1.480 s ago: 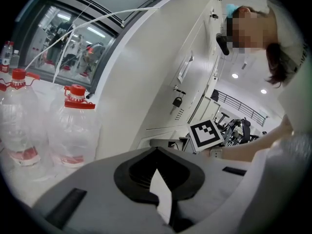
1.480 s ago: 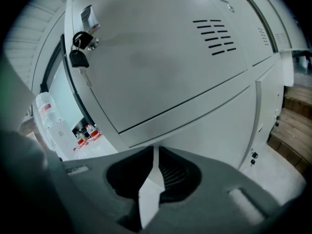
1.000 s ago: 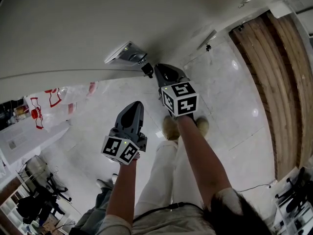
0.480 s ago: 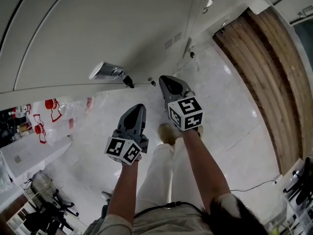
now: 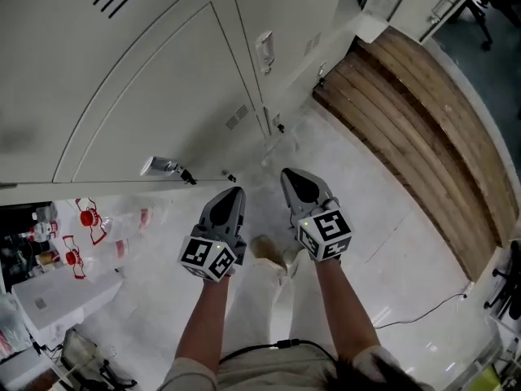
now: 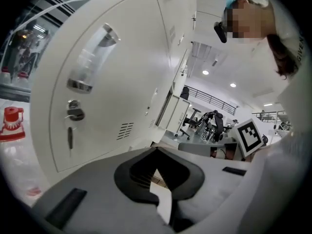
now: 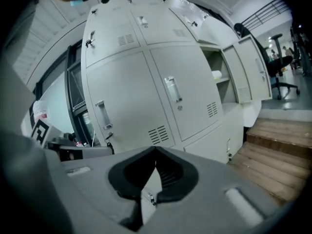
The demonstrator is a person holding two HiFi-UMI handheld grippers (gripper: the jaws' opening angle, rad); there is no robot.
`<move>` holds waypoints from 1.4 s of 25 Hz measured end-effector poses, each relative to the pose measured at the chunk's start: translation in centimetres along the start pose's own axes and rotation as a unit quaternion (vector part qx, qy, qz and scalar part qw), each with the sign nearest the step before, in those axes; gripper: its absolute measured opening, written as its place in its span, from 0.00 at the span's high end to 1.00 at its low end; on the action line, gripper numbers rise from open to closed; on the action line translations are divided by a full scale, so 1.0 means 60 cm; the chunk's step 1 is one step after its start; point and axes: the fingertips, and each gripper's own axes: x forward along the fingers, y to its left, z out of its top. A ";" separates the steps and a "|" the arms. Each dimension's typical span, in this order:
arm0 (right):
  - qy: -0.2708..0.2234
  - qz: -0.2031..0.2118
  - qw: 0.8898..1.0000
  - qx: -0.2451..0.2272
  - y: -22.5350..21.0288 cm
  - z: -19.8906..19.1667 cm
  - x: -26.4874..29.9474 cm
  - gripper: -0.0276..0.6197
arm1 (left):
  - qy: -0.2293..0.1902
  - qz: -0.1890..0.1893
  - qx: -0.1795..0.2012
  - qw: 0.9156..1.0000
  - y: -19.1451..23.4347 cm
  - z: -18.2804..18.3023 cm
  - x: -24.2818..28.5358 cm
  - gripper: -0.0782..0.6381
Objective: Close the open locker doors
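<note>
Two tongs, the left gripper [image 5: 233,192] and the right gripper [image 5: 291,175], hung side by side, both shut and empty, the right's jaws having just closed. An open locker door [image 7: 253,69] stood well ahead to the right. A handled door [image 6: 112,82] lay near, left of the left gripper.

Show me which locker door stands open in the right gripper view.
The far-right upper door, swung outward to expose shelves; the other doors there sit flush and shut.
</note>
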 end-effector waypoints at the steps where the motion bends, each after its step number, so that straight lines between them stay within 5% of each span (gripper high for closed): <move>1: -0.005 -0.005 1.000 -0.001 -0.006 0.013 -0.018 0.95 | -0.002 -0.008 0.004 1.000 -0.016 0.010 0.009 0.90; 23: -0.061 -0.038 0.995 -0.062 -0.138 0.336 -0.396 0.95 | -0.039 -0.085 0.052 0.994 -0.374 0.249 0.104 0.90; 35: -0.112 -0.062 0.989 -0.068 -0.200 0.471 -0.506 0.95 | -0.062 -0.100 0.080 0.990 -0.522 0.358 0.162 0.90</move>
